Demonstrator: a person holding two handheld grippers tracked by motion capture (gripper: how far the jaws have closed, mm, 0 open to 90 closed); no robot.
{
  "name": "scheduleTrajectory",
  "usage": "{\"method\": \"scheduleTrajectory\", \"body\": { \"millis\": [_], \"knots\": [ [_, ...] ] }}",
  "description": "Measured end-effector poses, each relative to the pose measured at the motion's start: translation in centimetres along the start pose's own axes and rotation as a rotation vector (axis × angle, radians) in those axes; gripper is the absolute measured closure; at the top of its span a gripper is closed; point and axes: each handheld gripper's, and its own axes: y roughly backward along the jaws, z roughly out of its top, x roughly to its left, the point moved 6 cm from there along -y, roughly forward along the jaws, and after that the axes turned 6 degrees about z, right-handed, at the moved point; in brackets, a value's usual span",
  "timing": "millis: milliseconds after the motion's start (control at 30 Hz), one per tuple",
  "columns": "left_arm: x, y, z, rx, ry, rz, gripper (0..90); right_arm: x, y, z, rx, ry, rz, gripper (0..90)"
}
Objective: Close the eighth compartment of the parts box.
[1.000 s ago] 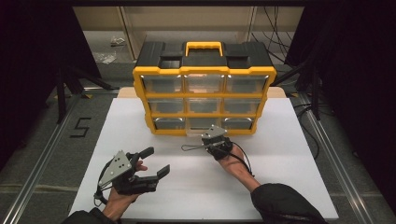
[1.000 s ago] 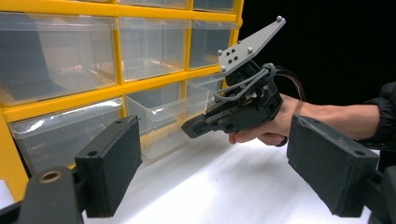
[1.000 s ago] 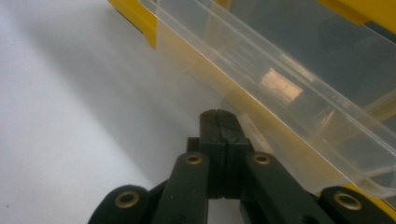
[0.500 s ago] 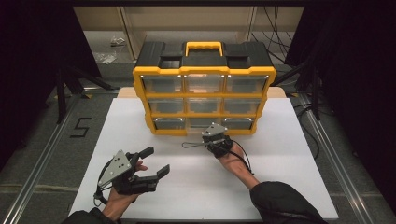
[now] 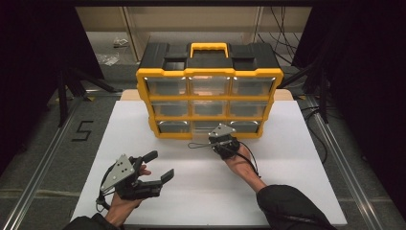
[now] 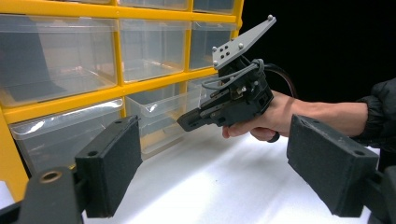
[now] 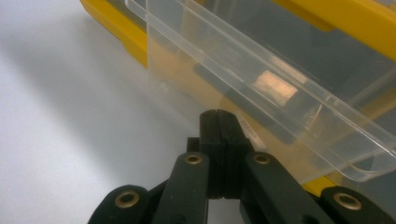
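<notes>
Two grippers: right gripper (image 5: 214, 142) clamped together at bottom-middle drawer (image 7: 261, 93) lip, mid-pull probably; left gripper (image 5: 157, 166) apart, idle at 7 o'clock.

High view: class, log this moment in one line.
left gripper: open, idle | right gripper: jaws shut at bottom-middle drawer | organizer: upright

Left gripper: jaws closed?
No. In its own view the left gripper has its two black pads standing wide apart, with nothing between them.

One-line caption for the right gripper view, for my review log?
Right gripper, jaws shut, at the front of a clear drawer pulled slightly out of the yellow organizer.
</notes>
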Motion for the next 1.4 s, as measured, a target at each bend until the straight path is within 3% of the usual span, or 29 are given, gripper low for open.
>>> {"method": "scheduleTrajectory", "body": {
  "millis": [1400],
  "knots": [
    [0.0, 0.0, 0.0, 0.0, 0.002, -0.001, 17.4, -1.3, 0.2, 0.9, -0.038, -0.024, -0.021, 90.0]
  ]
}}
